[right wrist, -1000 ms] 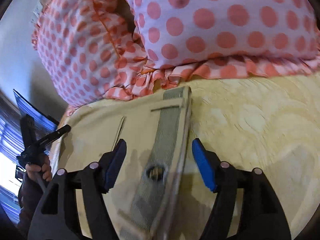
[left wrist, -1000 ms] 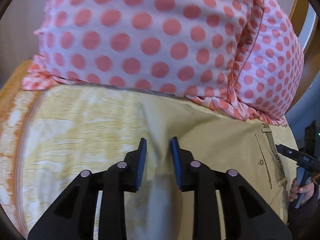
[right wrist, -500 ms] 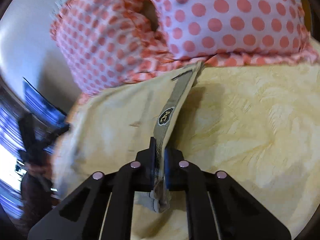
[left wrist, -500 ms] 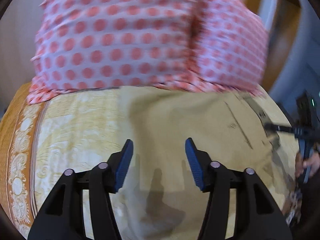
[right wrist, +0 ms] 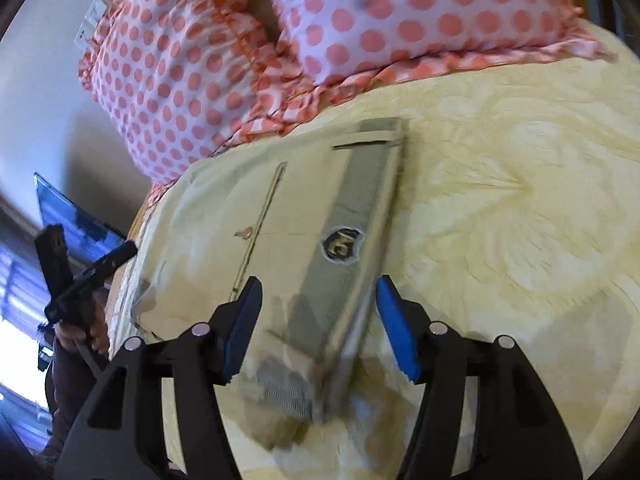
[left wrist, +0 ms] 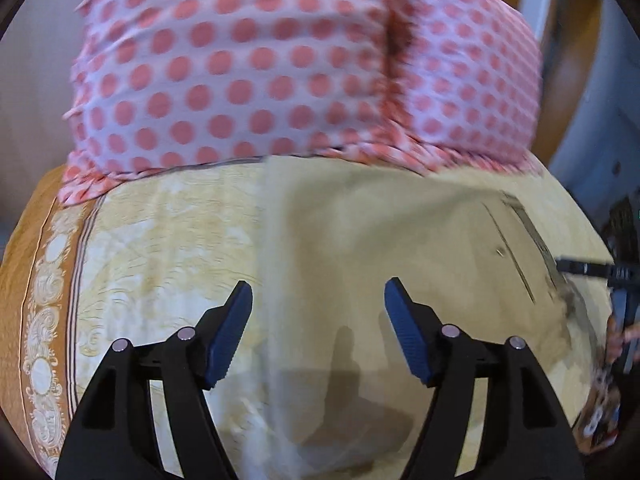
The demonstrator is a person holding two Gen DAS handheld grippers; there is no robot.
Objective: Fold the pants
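Khaki pants (left wrist: 380, 232) lie flat on a yellow patterned bedspread (left wrist: 160, 248). My left gripper (left wrist: 318, 312) is open and empty, above the pants' left edge. In the right wrist view the pants (right wrist: 224, 208) show their grey waistband (right wrist: 352, 216) with a round logo patch (right wrist: 342, 243). My right gripper (right wrist: 318, 312) is open, with its jaws either side of the waistband and apart from it. The left gripper's handle shows at the left of the right wrist view (right wrist: 76, 276).
Two pink pillows with red dots (left wrist: 248, 64) (right wrist: 208, 56) lie along the far edge of the pants. The bedspread has an orange border (left wrist: 24, 280) at the left. A dark screen (right wrist: 68, 216) stands beyond the bed's left side.
My left gripper opened wider and drew back from the pants. My right gripper shut on the waistband half a second ago and has now opened, and the waistband lies flat.
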